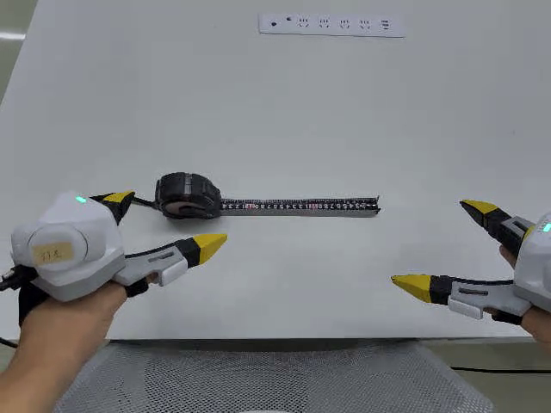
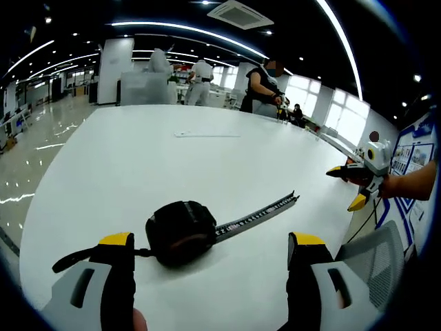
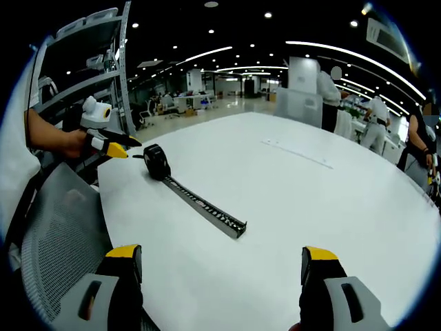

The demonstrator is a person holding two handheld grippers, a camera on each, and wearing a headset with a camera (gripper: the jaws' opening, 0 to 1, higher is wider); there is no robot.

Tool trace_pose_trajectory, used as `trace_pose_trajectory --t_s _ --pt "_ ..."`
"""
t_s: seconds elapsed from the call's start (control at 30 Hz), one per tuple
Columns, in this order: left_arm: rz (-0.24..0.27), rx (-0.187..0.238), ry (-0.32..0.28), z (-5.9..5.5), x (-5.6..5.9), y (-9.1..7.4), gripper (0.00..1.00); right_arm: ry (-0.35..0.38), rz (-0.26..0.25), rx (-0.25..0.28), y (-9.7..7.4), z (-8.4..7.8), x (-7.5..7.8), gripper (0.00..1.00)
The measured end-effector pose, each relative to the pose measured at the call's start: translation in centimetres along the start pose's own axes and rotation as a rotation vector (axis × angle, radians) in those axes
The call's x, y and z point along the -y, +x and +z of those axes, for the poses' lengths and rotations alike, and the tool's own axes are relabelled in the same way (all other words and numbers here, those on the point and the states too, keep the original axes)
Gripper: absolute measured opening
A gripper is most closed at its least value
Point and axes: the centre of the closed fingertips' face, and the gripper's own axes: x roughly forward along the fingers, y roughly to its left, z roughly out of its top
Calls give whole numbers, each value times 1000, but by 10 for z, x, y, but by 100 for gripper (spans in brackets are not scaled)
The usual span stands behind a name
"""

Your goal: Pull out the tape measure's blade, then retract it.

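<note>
Blade (image 1: pixel 301 205) lies out, near the bench's (image 1: pixel 258 103) front edge.
Both released: left gripper (image 1: pixel 176 218) flanks the tape (image 1: pixel 183 194), seemingly to pin it; right gripper (image 1: pixel 430 242) waits off the tip (image 1: pixel 375 204).

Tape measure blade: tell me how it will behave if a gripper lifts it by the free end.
The blade lies long, thin and flat, so it would probably sag or buckle when lifted. The chunky black case looks heavy for its size and would likely stay put.
</note>
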Motion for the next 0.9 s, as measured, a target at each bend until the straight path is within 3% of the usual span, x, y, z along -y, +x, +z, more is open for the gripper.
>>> trace_pose_trajectory --t_s 0.07,0.1,0.17,0.33,0.9 --pt "3 -7 13 1 1 4 89 0 2 -1 0 0 0 97" --pt "-7 -3 -20 3 2 8 88 -1 3 0 1 0 0 97" --pt "6 2 -25 4 0 11 89 2 3 1 1 1 0 96" --pt "27 -10 -28 0 -4 22 88 11 0 10 3 4 1 96" --pt "110 11 -109 -6 -16 35 86 2 23 8 16 10 9 93"
